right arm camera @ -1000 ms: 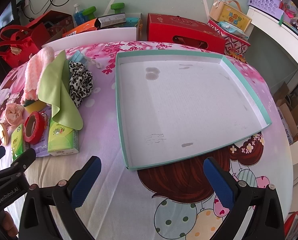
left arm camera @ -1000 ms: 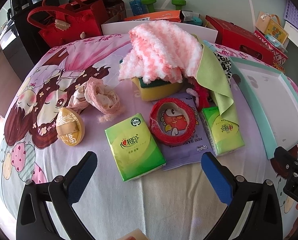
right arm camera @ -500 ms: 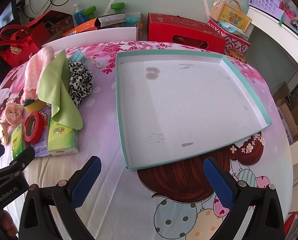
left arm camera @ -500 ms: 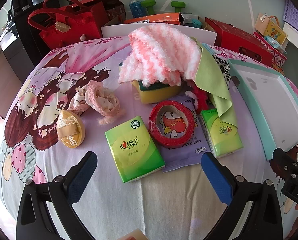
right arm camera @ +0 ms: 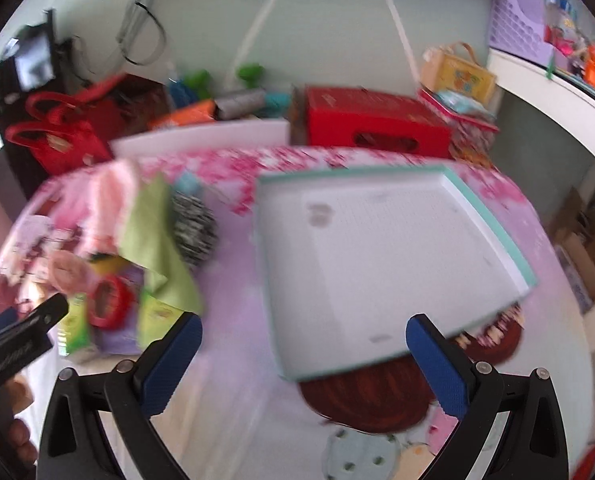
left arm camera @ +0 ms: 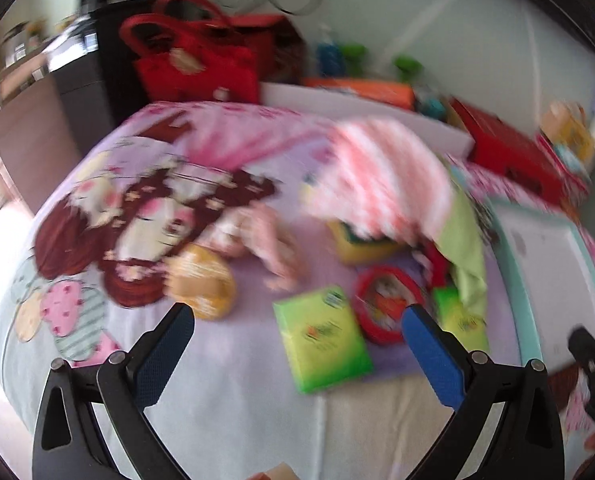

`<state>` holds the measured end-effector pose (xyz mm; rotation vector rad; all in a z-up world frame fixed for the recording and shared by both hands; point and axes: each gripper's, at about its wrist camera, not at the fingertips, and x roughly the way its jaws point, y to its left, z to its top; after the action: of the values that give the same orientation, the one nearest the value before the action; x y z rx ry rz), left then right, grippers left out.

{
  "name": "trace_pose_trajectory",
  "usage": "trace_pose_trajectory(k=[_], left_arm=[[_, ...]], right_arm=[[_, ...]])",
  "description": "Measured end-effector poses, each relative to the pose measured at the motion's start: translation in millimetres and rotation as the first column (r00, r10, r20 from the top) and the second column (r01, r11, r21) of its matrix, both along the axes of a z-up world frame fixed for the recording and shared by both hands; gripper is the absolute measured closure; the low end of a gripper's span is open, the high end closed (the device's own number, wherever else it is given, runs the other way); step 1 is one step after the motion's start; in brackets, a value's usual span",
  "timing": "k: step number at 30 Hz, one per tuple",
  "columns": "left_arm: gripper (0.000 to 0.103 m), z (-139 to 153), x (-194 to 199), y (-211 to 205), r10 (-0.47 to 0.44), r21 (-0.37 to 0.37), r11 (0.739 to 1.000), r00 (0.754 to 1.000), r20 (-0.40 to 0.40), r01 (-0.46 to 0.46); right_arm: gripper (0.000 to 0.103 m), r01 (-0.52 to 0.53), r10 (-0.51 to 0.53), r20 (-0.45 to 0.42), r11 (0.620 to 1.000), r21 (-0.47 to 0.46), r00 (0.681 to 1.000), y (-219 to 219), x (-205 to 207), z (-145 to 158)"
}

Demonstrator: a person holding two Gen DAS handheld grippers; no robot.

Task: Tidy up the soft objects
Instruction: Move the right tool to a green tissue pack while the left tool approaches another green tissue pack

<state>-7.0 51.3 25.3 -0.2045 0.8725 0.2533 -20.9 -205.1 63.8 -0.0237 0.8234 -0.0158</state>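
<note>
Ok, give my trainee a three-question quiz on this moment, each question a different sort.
1. True or false: the left gripper is shut on the green tissue pack.
2. What does the white tray with the teal rim hold? A) a towel B) tissue packs C) nothing visible
3. Fill in: the light green cloth hangs beside the pink-and-white fluffy ____.

Key: 1 false, both grippers' jaws stand wide open, the right gripper too; 2 C; 3 towel.

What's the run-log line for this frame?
phase: approach, views blurred | left gripper: open, empty, over tissue pack | right gripper: open, empty, near tray | tray: nothing in it
</note>
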Motion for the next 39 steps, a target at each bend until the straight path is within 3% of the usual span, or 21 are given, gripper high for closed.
trace_pose_trajectory(k=[6, 11, 17, 23, 39], left_arm=[[0.000, 5, -9, 31, 0.126, 0.110, 0.985, 0.991, 0.045, -0.130], [0.000, 8, -13, 44, 0.107, 0.101, 0.988, 0.991, 0.079, -0.115], [0.000, -1, -8, 47, 0.071, 0.016, 0.997, 0.997, 0.032, -0.071], [0.000, -15, 5, 22, -0.045, -0.048, 0.998, 0.998, -0.046, 0.043], [0.000, -45, 18, 18, -0.059, -0.167, 0.985, 0.989, -0.134, 0.036]], right_arm=[[0.000, -0.096, 0.097, -0.008, 0.995, 0.039, 0.995, 32, 3, -9], [0.000, -0.148, 0.149, -0.021, 0.987, 0.062, 0.989, 60, 8, -16], [0.000, -0.155, 0.161, -0.087, 0.985, 0.074, 0.983, 80, 22, -39], [0.001, -0.128, 0.136, -0.108, 0.989, 0.072, 0.985, 77, 29, -47], [0.020, -0.136, 0.139, -0.132, 0.990, 0.031, 0.981, 82, 39, -63]])
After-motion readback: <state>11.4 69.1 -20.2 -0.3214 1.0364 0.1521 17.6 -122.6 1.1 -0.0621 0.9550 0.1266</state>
